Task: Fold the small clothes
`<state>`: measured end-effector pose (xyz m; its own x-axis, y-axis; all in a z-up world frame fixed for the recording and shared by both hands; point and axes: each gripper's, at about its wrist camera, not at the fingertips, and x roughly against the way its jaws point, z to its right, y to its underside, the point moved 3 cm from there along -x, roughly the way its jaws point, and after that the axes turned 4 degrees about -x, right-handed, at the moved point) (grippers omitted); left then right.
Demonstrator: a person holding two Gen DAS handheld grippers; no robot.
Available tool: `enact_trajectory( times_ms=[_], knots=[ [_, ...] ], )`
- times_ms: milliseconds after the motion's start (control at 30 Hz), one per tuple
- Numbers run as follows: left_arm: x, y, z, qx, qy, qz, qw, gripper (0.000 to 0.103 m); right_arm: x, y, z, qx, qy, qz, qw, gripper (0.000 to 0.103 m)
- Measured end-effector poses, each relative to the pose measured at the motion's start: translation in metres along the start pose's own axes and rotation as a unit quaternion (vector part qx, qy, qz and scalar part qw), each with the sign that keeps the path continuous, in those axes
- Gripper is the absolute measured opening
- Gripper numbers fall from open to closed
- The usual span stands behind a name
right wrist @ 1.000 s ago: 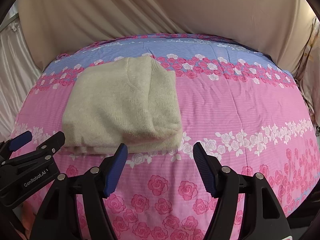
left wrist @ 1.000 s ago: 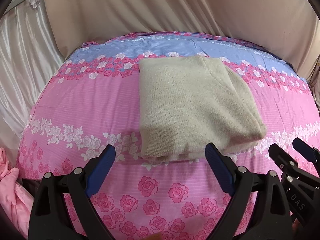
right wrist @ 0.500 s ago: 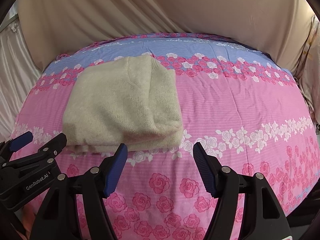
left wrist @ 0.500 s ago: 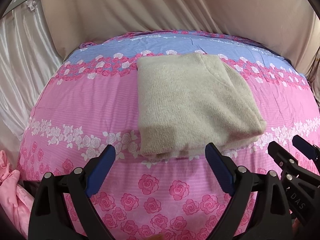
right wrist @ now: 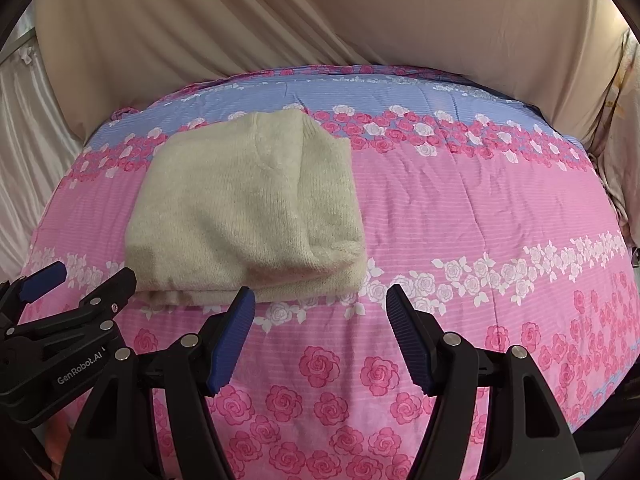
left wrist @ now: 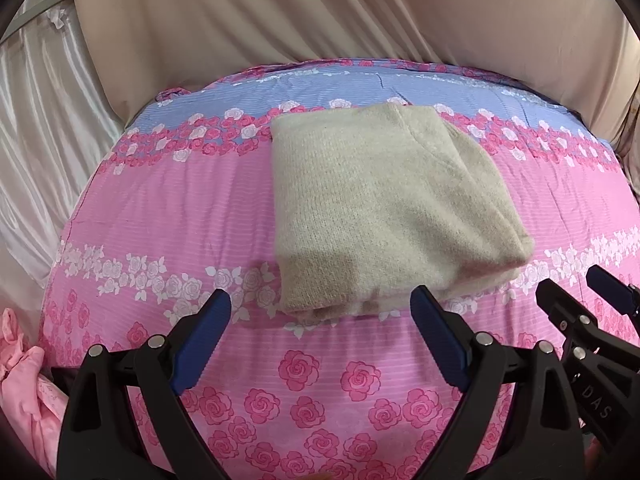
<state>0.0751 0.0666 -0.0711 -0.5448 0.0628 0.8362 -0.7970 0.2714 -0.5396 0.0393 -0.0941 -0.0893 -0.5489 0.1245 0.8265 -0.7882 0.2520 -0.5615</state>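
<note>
Sweater [left wrist: 384,208], cream knit and folded into a thick rectangle, lies on the floral bedspread [left wrist: 168,208]; in the left wrist view it fills the centre of the frame, and in the right wrist view [right wrist: 248,208] it sits left of centre. Its near folded edge shows stacked layers. The left claw [left wrist: 320,314] is at the bottom of its own frame, released, with its blue-padded fingers [left wrist: 202,340] spread wide and nothing between them; the pads' tips line up just below the sweater's near edge, apart from the knit. The right claw [right wrist: 320,306] is likewise released and empty at the bottom of its own frame, its left pad tip overlapping the sweater's lower right edge in the picture, though whether it touches cannot be told, and its right pad over bare pink cover. Each claw shows in the other's view: the right one at the lower right edge of the left view, the left one at the lower left of the right view. Beige curtain [left wrist: 320,16] hangs across the top of both frames. Pink garment [left wrist: 20,384] is bunched at the lower left edge of the left view.
</note>
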Motion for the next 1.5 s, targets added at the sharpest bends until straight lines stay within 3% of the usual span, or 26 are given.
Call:
enact_trajectory(
  times_ms=[1000, 1300, 1500],
  knots=[
    [-0.01, -0.003, 0.002, -0.02, 0.007, -0.007, 0.9998, 0.089, -0.004, -0.003, 0.001, -0.001, 0.0, -0.002, 1.0, 0.066],
    [-0.017, -0.001, -0.005, 0.001, 0.019, -0.015, 0.9997, 0.092, -0.01, -0.003, 0.002, -0.003, 0.001, -0.007, 1.0, 0.066],
    [-0.014, -0.001, -0.003, -0.009, 0.017, -0.002, 0.9998, 0.092, -0.011, -0.001, 0.001, -0.005, 0.003, -0.011, 1.0, 0.066]
  ],
)
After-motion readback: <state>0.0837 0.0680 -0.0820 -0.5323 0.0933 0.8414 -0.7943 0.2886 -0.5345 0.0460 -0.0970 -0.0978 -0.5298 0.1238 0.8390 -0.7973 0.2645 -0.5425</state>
